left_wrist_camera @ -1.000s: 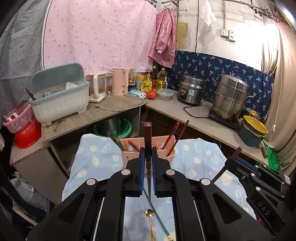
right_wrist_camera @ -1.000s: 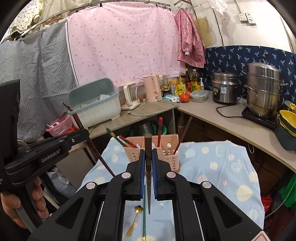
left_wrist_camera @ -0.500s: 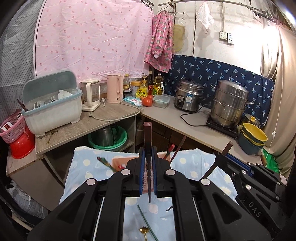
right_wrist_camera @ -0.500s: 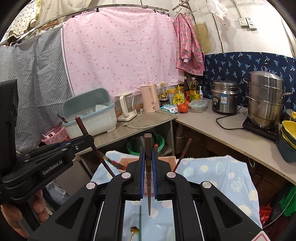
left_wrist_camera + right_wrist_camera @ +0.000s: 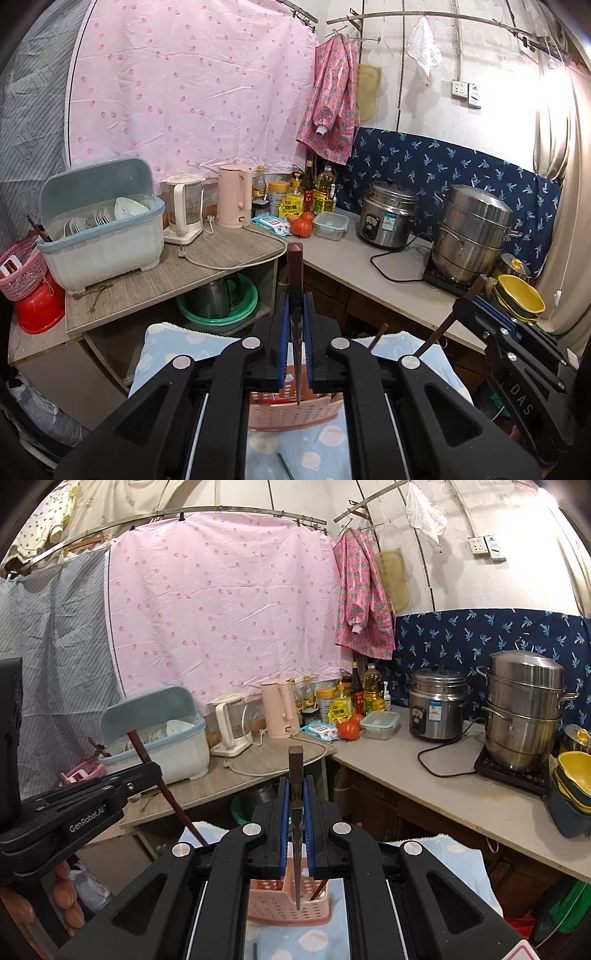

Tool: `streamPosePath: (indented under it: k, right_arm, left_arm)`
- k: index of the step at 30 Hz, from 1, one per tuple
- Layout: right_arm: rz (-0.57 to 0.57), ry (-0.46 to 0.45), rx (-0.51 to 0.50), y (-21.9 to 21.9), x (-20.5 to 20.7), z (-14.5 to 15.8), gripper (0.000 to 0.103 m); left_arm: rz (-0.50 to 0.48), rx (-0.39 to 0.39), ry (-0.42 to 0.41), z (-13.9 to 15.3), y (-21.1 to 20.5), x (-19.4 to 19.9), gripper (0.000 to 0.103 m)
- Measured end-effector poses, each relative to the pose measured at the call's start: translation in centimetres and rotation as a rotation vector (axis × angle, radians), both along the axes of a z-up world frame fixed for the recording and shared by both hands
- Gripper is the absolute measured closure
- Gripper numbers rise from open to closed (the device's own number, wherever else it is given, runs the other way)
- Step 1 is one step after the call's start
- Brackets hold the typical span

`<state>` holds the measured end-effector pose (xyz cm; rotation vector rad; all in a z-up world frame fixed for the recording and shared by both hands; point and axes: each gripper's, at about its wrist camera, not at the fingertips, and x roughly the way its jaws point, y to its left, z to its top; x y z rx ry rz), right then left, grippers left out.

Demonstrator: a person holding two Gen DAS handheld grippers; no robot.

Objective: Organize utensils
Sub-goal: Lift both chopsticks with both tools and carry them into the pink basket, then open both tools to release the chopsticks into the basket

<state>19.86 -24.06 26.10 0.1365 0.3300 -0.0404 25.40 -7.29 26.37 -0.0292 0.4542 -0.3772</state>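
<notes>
My left gripper (image 5: 295, 321) is shut on a dark brown chopstick (image 5: 295, 273) held upright, its tip above the pink utensil basket (image 5: 295, 413). My right gripper (image 5: 295, 801) is shut on a second dark chopstick (image 5: 295, 771), its tip over the same basket (image 5: 288, 904). The basket stands on a blue spotted cloth (image 5: 166, 347) and holds other chopsticks. Each gripper shows in the other's view: the right one (image 5: 517, 362) at the right edge, the left one (image 5: 74, 812) at the left. A green chopstick (image 5: 284, 467) lies on the cloth below the basket.
An L-shaped counter behind carries a dish rack (image 5: 103, 229), two kettles (image 5: 232, 201), bottles, tomatoes, a rice cooker (image 5: 388, 218), a steel steamer (image 5: 472, 236) and yellow bowls (image 5: 521, 295). A green basin with a pot (image 5: 218, 295) sits under the counter. A pink curtain hangs behind.
Both grippers have risen and moved forward over the basket, each still holding its chopstick. The basket has slid from ahead of the fingertips to below them, and the gold spoon has dropped out of view.
</notes>
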Motion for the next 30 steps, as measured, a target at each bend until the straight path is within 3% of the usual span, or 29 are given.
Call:
streamPosePath:
  k: [16, 30]
  right_arm:
    - [-0.002, 0.040, 0.024, -0.4, 4.9, -3.9, 0.096]
    - [0.000, 0.142, 0.047, 0.1, 7.4, -9.0, 0.095]
  left_arm:
    - [0.004, 0.002, 0.015, -3.4, -0.6, 3.7, 0.096]
    - [0.017, 0.027, 0.103, -7.9, -1.8, 6.0, 0.095]
